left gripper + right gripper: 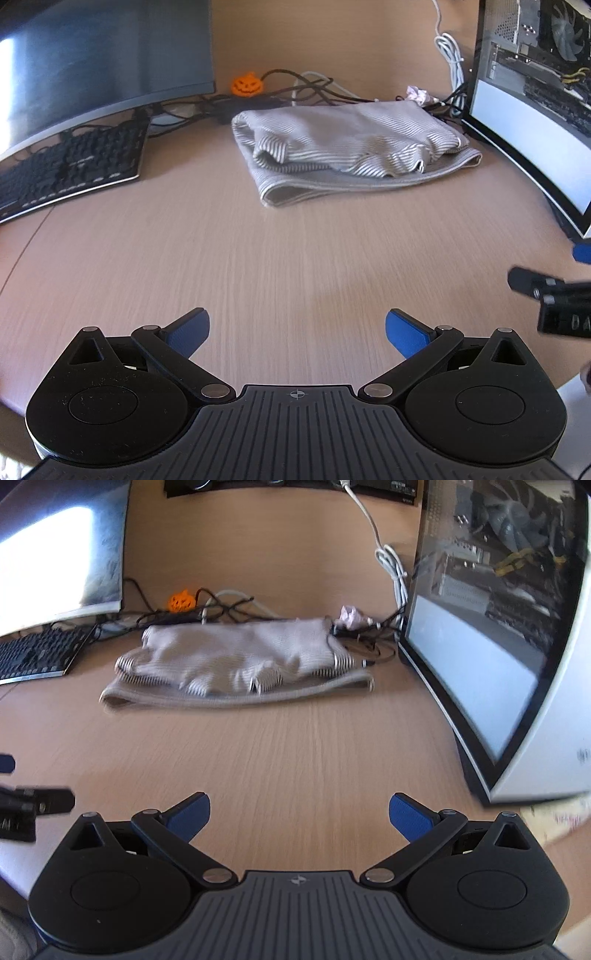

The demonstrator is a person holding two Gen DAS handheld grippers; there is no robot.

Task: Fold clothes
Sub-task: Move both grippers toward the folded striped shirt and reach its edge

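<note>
- toward the back of the tabletop [295, 258], your striped garment [347, 147] lies in a compact, doubled-over bundle, its thick hem edge facing you and a looser rumpled layer on top.
- it sits between the keyboard [70, 166] on the left and the computer case [535, 110] on the right, just in front of the tangle of cables [303, 86] and the little orange pumpkin [246, 85].
- your left claw [297, 328] has its blue pads spread wide with nothing between them; only bare wood shows in the gap.
- your right claw [299, 812] is likewise spread and holds nothing.
- both claws sit near the front edge, side by side, each catching a sliver of the other at the frame's edge; the garment is well apart from both, straight ahead and across open wood.
- from the left claw the bundle reads ahead and slightly right; from the right claw, ahead and slightly left, so you are roughly centred on it.
- my guess is the wide pads and low, level pose suit either reaching in for the cloth or having just let it go.
- the bundle fits a finished rough fold as well as a piece waiting for a neater one; the rumpled top layer leaves that open.
</note>
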